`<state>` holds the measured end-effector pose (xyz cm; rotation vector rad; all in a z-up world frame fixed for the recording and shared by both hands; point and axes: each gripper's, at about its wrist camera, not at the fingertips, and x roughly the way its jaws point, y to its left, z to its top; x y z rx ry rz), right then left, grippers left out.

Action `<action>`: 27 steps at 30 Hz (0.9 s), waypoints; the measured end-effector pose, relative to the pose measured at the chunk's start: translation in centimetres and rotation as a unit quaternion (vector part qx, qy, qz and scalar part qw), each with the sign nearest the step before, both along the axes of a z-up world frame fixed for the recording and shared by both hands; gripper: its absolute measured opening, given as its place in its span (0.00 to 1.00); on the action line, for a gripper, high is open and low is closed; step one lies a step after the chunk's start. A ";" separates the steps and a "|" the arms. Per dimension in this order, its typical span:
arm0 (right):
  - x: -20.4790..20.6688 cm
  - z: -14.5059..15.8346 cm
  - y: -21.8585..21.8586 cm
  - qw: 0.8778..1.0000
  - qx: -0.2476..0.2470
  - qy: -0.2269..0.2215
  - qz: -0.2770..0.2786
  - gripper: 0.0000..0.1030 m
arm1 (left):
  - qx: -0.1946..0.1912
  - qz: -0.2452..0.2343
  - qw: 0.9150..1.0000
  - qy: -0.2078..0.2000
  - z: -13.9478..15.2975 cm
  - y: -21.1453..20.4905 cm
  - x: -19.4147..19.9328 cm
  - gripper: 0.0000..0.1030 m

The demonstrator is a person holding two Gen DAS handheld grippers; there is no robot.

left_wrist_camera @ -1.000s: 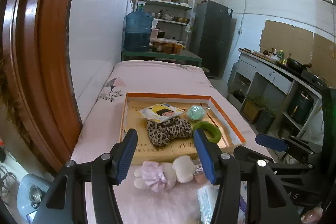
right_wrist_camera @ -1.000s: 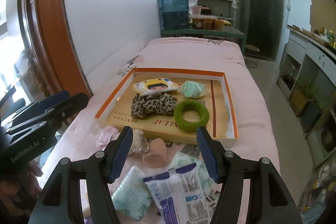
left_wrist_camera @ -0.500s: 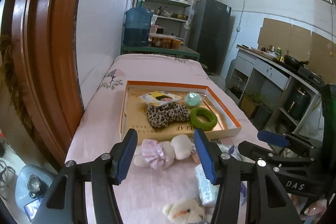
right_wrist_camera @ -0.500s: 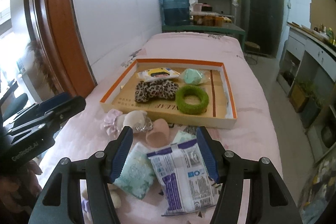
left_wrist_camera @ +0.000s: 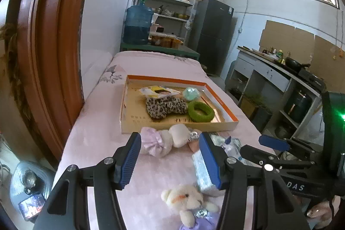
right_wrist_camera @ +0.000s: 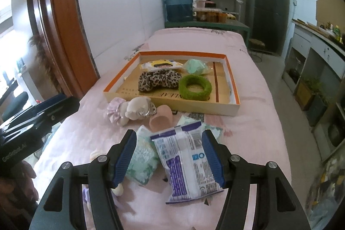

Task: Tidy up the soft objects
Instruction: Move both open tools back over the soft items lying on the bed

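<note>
An orange-rimmed cardboard tray [left_wrist_camera: 224, 108] [right_wrist_camera: 234, 79] on the pink bed holds a leopard scrunchie [left_wrist_camera: 165, 107] [right_wrist_camera: 158, 81], a green ring [left_wrist_camera: 201, 111] [right_wrist_camera: 195, 87], a mint pouch [left_wrist_camera: 191, 93] [right_wrist_camera: 195, 66] and a yellow packet [left_wrist_camera: 158, 90] [right_wrist_camera: 160, 63]. In front of it lie a pale plush toy [left_wrist_camera: 163, 140] [right_wrist_camera: 131, 110], a pink cup [right_wrist_camera: 161, 119], a white-purple tissue pack [right_wrist_camera: 185, 160], a green floral pack [right_wrist_camera: 141, 162] and a small white bear [left_wrist_camera: 186, 201]. My left gripper [left_wrist_camera: 169, 162] is open above the bed, behind the plush toy. My right gripper [right_wrist_camera: 169, 158] is open above the tissue pack.
A white wall and a brown door frame [left_wrist_camera: 43, 53] run along the left of the bed. A water bottle [left_wrist_camera: 138, 24], shelves and a dark fridge [left_wrist_camera: 213, 36] stand beyond it. A kitchen counter [left_wrist_camera: 280, 74] lines the right. A fan [left_wrist_camera: 25, 182] sits on the floor at left.
Both grippers have pulled back and up from the tray. More of the near bed shows now, with the white bear and the whole tissue pack. Both stay open.
</note>
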<state>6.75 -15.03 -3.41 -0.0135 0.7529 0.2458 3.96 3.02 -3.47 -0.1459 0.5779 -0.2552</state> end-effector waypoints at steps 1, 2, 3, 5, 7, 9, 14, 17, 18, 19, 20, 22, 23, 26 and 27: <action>-0.1 -0.1 -0.1 1.000 0.000 0.001 -0.001 0.63 | -0.001 -0.001 1.000 0.001 -0.1 0.0 -0.1 0.54; -0.2 -0.1 -0.1 1.000 0.001 0.002 -0.002 0.63 | -0.002 -0.003 1.000 0.002 -0.2 0.0 -0.3 0.54; -0.3 -0.2 -0.2 1.000 0.003 0.003 -0.004 0.63 | -0.004 -0.006 1.000 0.004 -0.4 0.0 -0.5 0.54; -0.5 -0.4 -0.4 1.000 0.005 0.004 -0.007 0.63 | -0.007 -0.011 1.000 0.009 -0.9 -0.2 -1.0 0.54; -0.7 -0.6 -0.7 1.000 0.008 0.006 -0.011 0.63 | -0.007 -0.017 1.000 0.013 -1.3 -0.4 -1.3 0.54; -0.9 -0.8 -0.8 1.000 0.011 0.008 -0.015 0.63 | -0.007 -0.023 1.000 0.019 -1.9 -0.7 -1.7 0.54; -1.4 -1.2 -1.2 1.000 0.014 0.012 -0.020 0.63 | -0.012 -0.036 0.999 0.038 -3.5 -1.3 -2.5 0.54; -1.6 -1.4 -1.3 1.000 0.014 0.014 -0.022 0.63 | -0.012 -0.042 0.998 0.048 -4.3 -1.7 -2.9 0.54; -1.6 -1.4 -1.3 1.000 0.014 0.014 -0.023 0.63 | -0.012 -0.043 0.998 0.049 -4.4 -1.8 -3.0 0.54; -1.7 -1.5 -1.4 1.000 0.014 0.014 -0.023 0.63 | -0.013 -0.044 0.998 0.051 -4.6 -1.9 -3.0 0.54; -1.7 -1.5 -1.4 1.000 0.013 0.014 -0.023 0.63 | -0.014 -0.045 0.997 0.053 -4.8 -2.0 -3.2 0.54; -1.7 -1.8 -1.5 1.000 0.012 0.018 -0.023 0.63 | -0.014 -0.047 0.997 0.056 -5.1 -2.1 -3.3 0.54; -1.7 -2.0 -1.6 0.999 0.010 0.020 -0.023 0.63 | -0.014 -0.049 0.997 0.058 -5.2 -2.2 -3.3 0.54; -1.7 -2.5 -1.8 0.999 0.009 0.027 -0.025 0.63 | -0.015 -0.052 0.997 0.062 -5.6 -2.4 -3.4 0.54; -1.8 -2.7 -1.8 0.999 0.009 0.029 -0.025 0.63 | -0.015 -0.053 0.996 0.063 -5.7 -2.5 -3.5 0.54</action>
